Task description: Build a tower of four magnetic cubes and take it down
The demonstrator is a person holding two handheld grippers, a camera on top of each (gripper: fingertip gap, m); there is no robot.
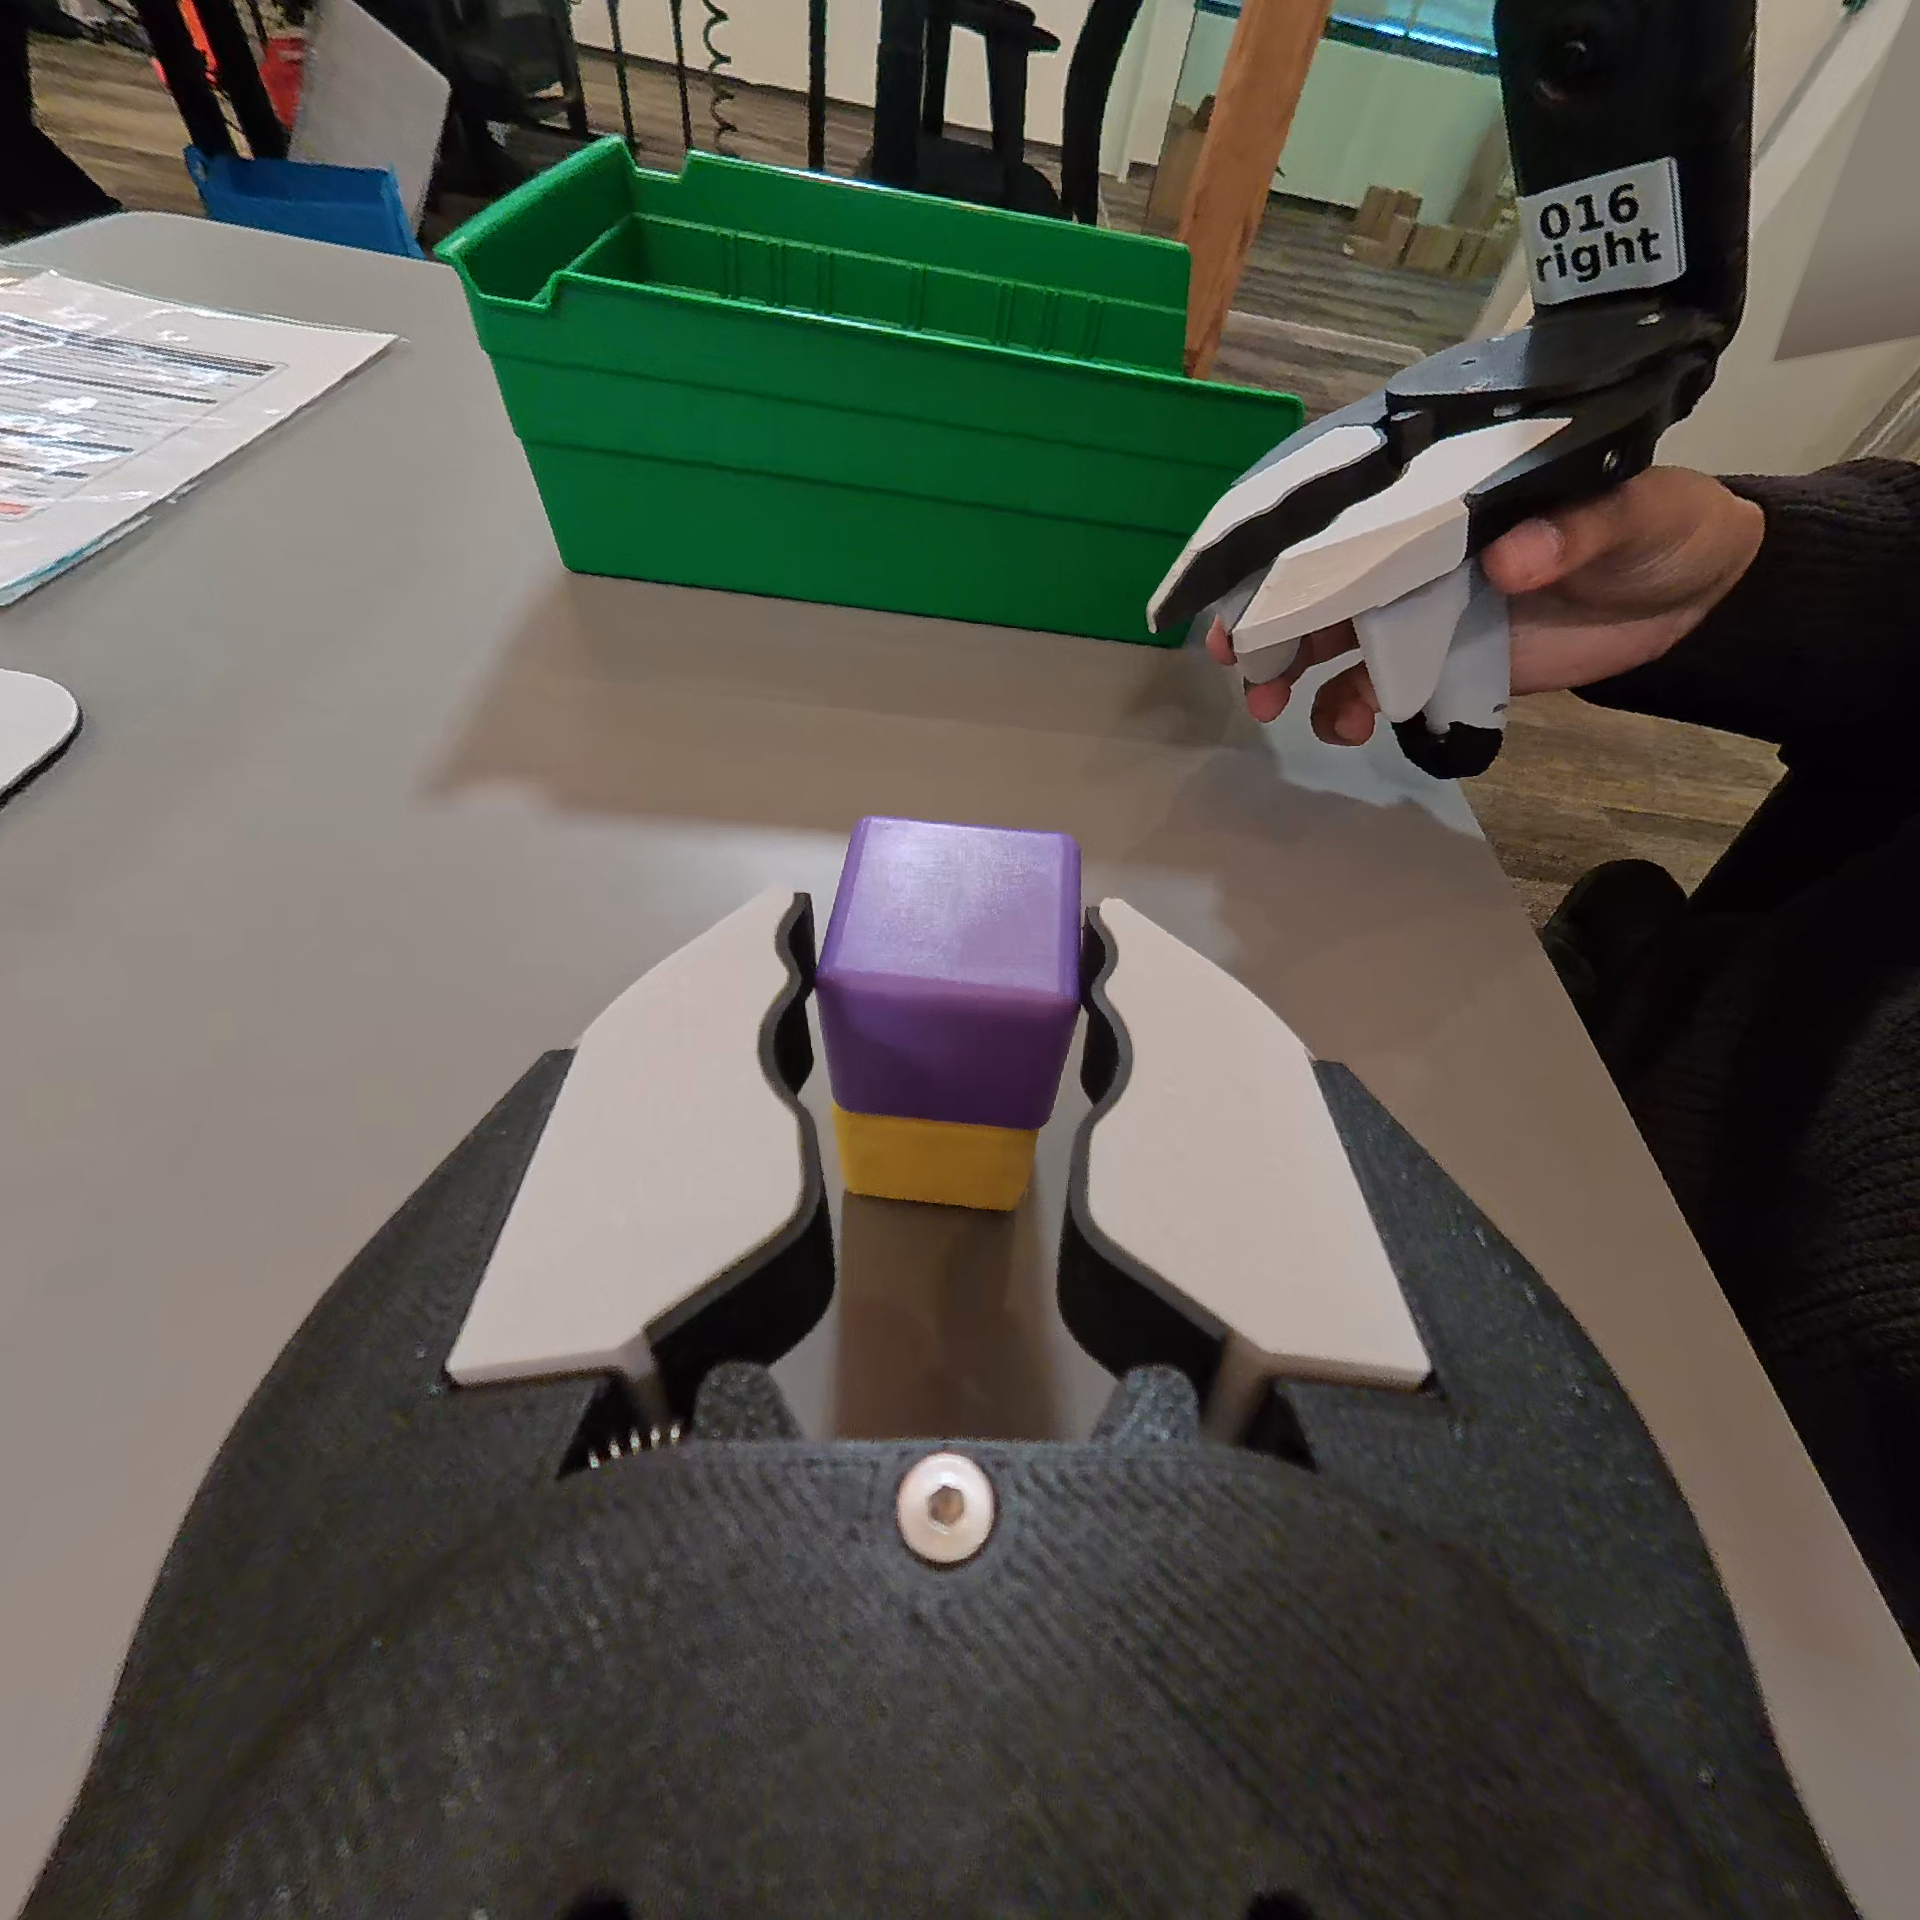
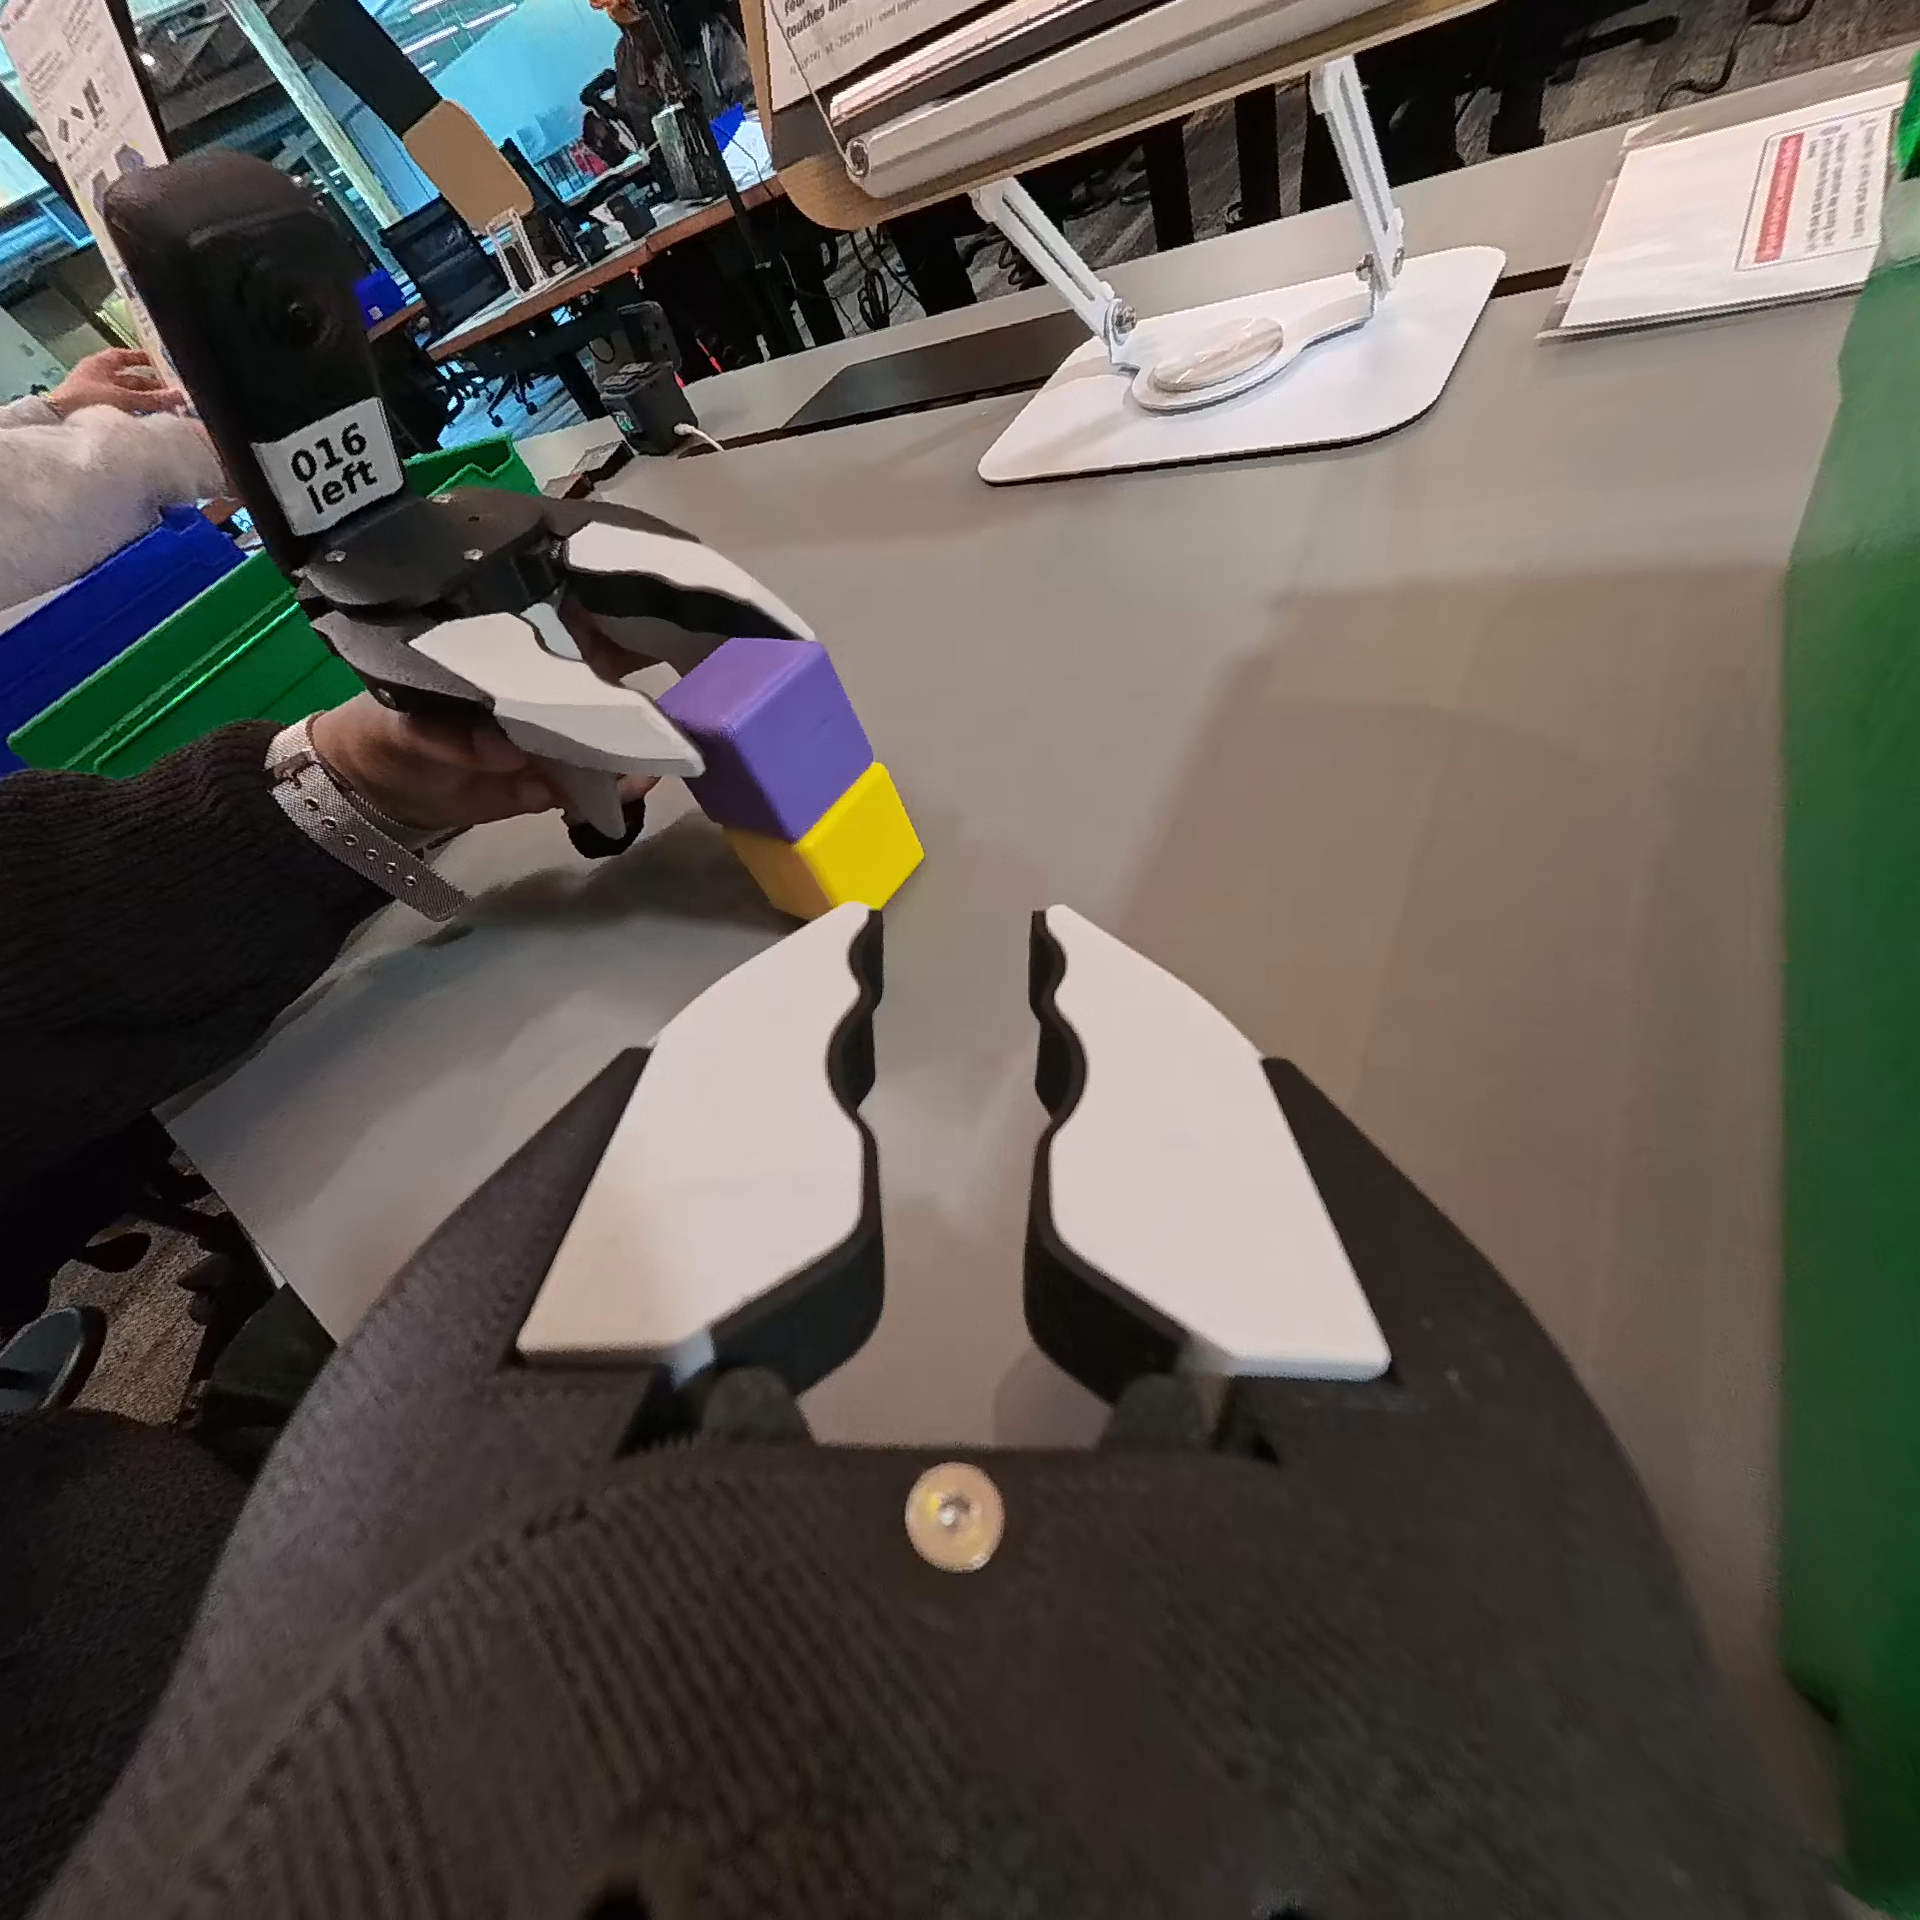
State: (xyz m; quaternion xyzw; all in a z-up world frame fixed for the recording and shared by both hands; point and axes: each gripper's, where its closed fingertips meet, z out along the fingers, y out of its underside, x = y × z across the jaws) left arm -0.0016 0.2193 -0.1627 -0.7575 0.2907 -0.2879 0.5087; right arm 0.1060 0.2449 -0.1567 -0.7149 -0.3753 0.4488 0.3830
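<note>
Purple cube (image 1: 951,966) stacked squarely on a yellow cube (image 1: 938,1162), the pair standing on a grey worktop (image 1: 312,831) near its front edge. The left tongs (image 1: 940,940) bracket the purple cube, one finger on each side; in the left wrist view a thin gap shows at the left finger, while the right finger appears to touch, so whether the cube is clamped cannot be told. In the right wrist view the same tongs (image 2: 727,691) reach the purple cube (image 2: 769,732) from the left, held by a hand (image 2: 436,758) in a dark knitted sleeve, with the yellow cube (image 2: 842,847) beneath. The right tongs (image 2: 956,930) hover apart and empty above the worktop (image 2: 1351,831), just beside the yellow cube, and next to a green bin (image 1: 831,416) whose wall fills that view's right edge. Farther back lie a white stand base (image 2: 1247,384) and a laminated sheet (image 1: 125,395).
</note>
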